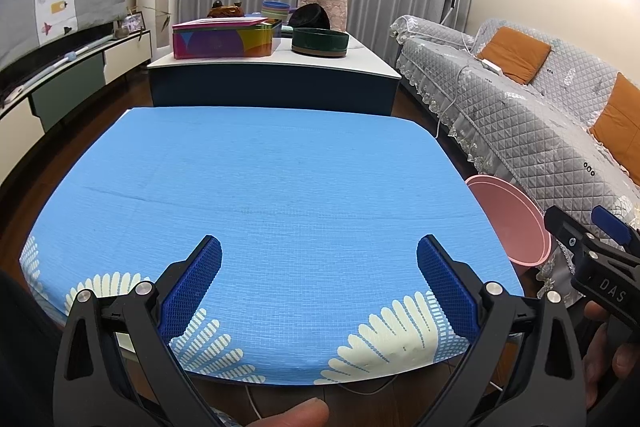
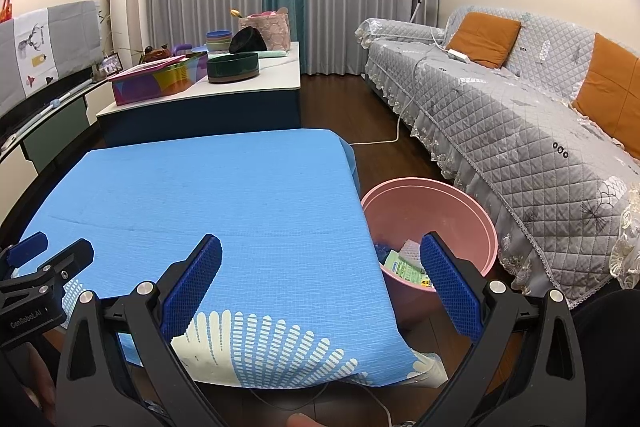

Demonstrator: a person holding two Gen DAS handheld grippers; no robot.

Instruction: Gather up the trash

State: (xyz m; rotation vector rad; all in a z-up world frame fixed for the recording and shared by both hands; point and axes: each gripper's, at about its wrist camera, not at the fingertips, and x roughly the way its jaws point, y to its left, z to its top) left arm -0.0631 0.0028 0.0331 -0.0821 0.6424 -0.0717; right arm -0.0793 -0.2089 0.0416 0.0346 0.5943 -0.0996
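1. My left gripper (image 1: 319, 259) hangs over the near edge of the table with the blue tablecloth (image 1: 272, 187), its blue-padded fingers spread wide with nothing between them.
2. My right gripper (image 2: 320, 259) is likewise released, jaws far apart and empty. Its left finger sits over the cloth's near right corner, and its right finger over the pink bin (image 2: 430, 223).
3. The pink bin stands on the dark wood floor just beside the table's right edge, between the table and the grey quilted sofa (image 2: 520, 131).
4. The trash (image 2: 404, 263) lies at the bottom of the bin: I make out a green-and-white printed packet, something white with a dotted texture, and a dark blue scrap. My right finger hides part of the pile.
5. From the left wrist camera I see only the bin's rim and inner wall, with my right gripper off to the right of it.
6. Beyond the table stands a low white-topped cabinet (image 1: 360, 63) carrying a colourful tin (image 1: 222, 43) and a dark green bowl (image 1: 320, 41).
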